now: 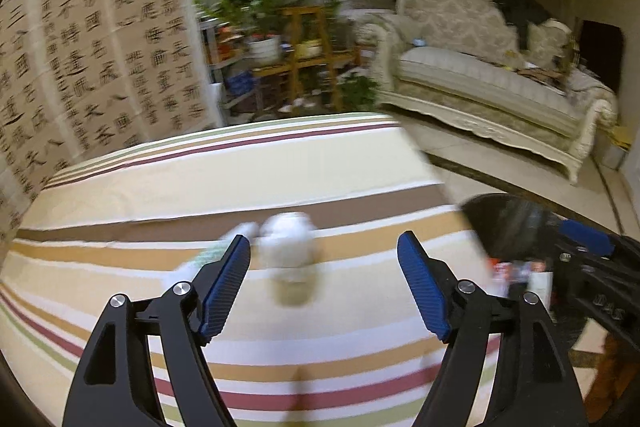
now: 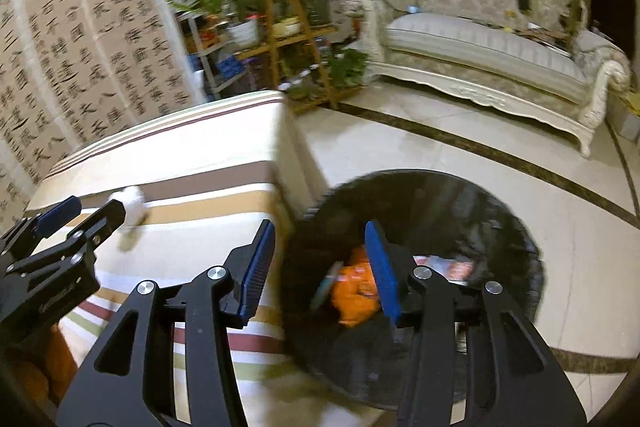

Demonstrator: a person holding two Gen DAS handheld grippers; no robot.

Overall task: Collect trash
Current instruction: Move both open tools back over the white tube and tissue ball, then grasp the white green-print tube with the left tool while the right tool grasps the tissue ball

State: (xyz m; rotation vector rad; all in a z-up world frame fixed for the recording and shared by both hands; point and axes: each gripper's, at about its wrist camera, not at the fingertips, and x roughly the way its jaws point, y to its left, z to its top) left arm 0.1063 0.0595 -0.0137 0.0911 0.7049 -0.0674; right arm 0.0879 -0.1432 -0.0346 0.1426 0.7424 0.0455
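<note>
A crumpled white paper ball (image 1: 290, 251) lies blurred on the striped tablecloth (image 1: 256, 175), just beyond my left gripper (image 1: 324, 239), whose jaws stand wide open with nothing between them. A second white scrap (image 1: 240, 231) sits by the left fingertip. In the right wrist view my right gripper (image 2: 320, 225) is open above a black trash bin (image 2: 440, 195) on the floor. An orange wrapper (image 2: 356, 295) and other packets lie inside the bin, below the pads and untouched. The paper ball (image 2: 134, 203) shows there too, beside the left gripper (image 2: 90, 209).
The bin (image 1: 508, 223) stands against the table's right edge. Tiled floor (image 2: 420, 139) stretches to a cream sofa (image 2: 480, 51). A wooden plant stand (image 2: 280, 27) and a calligraphy screen (image 2: 88, 39) stand behind the table.
</note>
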